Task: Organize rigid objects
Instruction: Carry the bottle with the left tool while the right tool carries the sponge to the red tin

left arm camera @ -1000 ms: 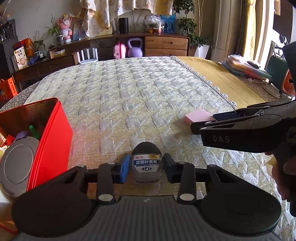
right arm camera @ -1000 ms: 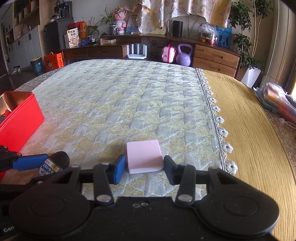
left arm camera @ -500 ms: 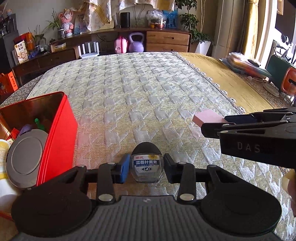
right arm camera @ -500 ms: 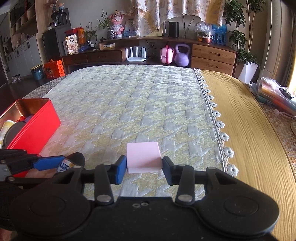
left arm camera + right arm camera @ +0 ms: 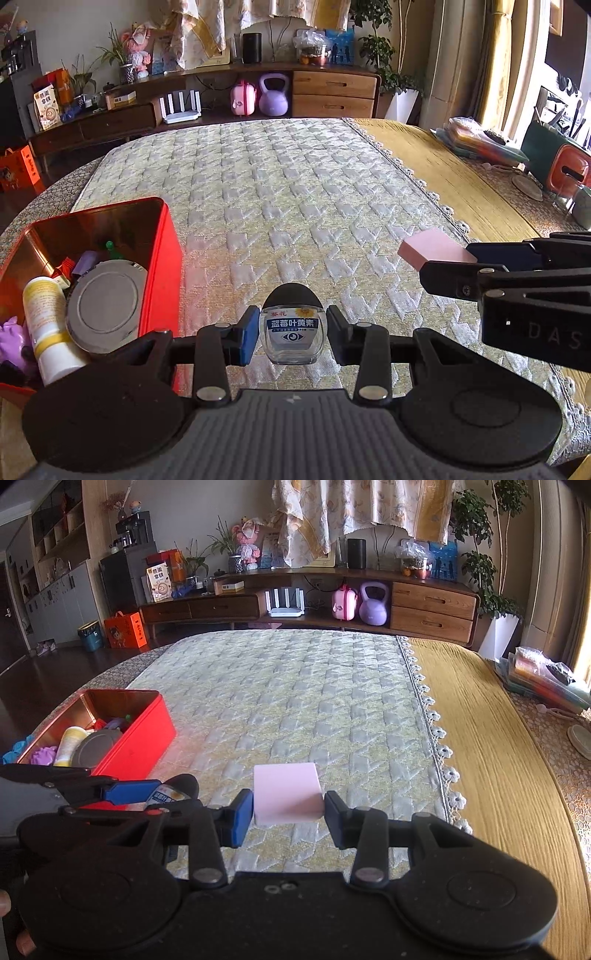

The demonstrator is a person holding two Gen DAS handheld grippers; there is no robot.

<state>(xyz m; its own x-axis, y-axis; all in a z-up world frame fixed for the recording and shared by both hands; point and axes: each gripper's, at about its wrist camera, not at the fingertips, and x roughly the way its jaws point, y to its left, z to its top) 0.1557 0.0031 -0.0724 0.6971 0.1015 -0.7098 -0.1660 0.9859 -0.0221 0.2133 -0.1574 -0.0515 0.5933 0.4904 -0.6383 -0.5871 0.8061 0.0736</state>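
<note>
My left gripper (image 5: 291, 334) is shut on a small clear bottle (image 5: 292, 330) with a black cap and blue label, held above the quilted cloth. My right gripper (image 5: 289, 810) is shut on a pink block (image 5: 286, 792), also held above the cloth. The pink block (image 5: 432, 252) and the right gripper show at the right of the left wrist view. The bottle (image 5: 168, 797) and left gripper show at the lower left of the right wrist view. An open red tin box (image 5: 162, 236) stands to the left, holding a round metal lid (image 5: 105, 301), a white tube (image 5: 46, 325) and small toys.
The table has a quilted pale cloth (image 5: 295, 206) and a yellow cloth (image 5: 491, 746) to the right with a lace border. Packets (image 5: 480, 142) and an orange container (image 5: 567, 171) lie at the far right. A sideboard (image 5: 332, 605) stands behind the table.
Both grippers have risen from the cloth with their objects. More of the red box's inside has come into view on the left.
</note>
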